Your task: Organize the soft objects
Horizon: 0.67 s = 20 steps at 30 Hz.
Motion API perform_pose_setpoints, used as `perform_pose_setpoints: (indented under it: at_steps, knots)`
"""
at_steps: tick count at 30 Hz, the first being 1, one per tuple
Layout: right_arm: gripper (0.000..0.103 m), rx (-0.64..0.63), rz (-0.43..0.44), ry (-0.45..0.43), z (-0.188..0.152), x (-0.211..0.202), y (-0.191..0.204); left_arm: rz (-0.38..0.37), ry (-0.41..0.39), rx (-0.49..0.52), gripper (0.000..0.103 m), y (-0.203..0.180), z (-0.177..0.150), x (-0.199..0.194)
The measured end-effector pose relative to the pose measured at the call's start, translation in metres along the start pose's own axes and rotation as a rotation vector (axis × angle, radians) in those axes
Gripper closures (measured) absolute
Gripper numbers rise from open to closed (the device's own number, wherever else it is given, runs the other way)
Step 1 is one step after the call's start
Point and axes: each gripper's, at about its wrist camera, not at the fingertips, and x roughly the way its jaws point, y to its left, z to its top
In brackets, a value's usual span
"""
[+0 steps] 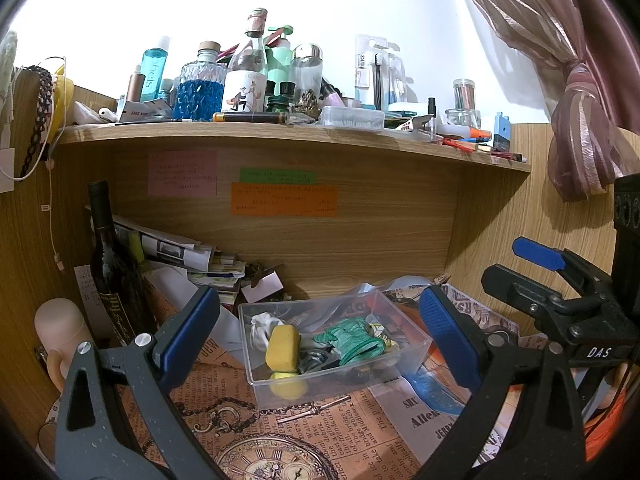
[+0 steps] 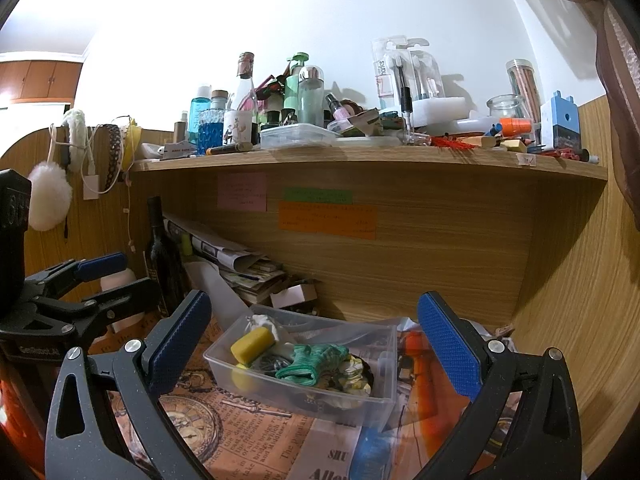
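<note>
A wooden desk alcove [image 1: 360,240] under a cluttered shelf [image 1: 280,134], against a bright white wall [image 2: 280,20]; a pink curtain [image 1: 560,60] hangs at right.

One clear bin [image 1: 404,320] stands on the worktop, near centre. In it lie one yellow sponge [image 1: 283,347], one green knit cloth [image 1: 352,340], one white cloth [image 1: 262,326] at its far left corner, and one yellow-patterned scrunchie [image 2: 357,376] at its right; other dark bits there are too jumbled to count. Three paper notes are stuck on the back panel: one pink [image 1: 183,173], one green [image 1: 278,176], one orange [image 1: 284,199]. One dark wine bottle [image 1: 114,264] stands far left. One blue comb [image 1: 434,394] lies near right. Two claws are in view, the left claw [image 1: 320,332] and the right claw [image 2: 314,340]. The bottles on the shelf [image 1: 280,134] overlap too much to count.
</note>
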Motion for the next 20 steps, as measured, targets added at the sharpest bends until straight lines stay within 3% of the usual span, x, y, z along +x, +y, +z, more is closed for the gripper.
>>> perform_pose_setpoints:
  at_steps: [20]
  knots:
    - [0.0, 0.008, -0.002, 0.013, -0.001, 0.0044, 0.0028, -0.016, 0.022, 0.004, 0.0, 0.0016, -0.0038, 0.0039]
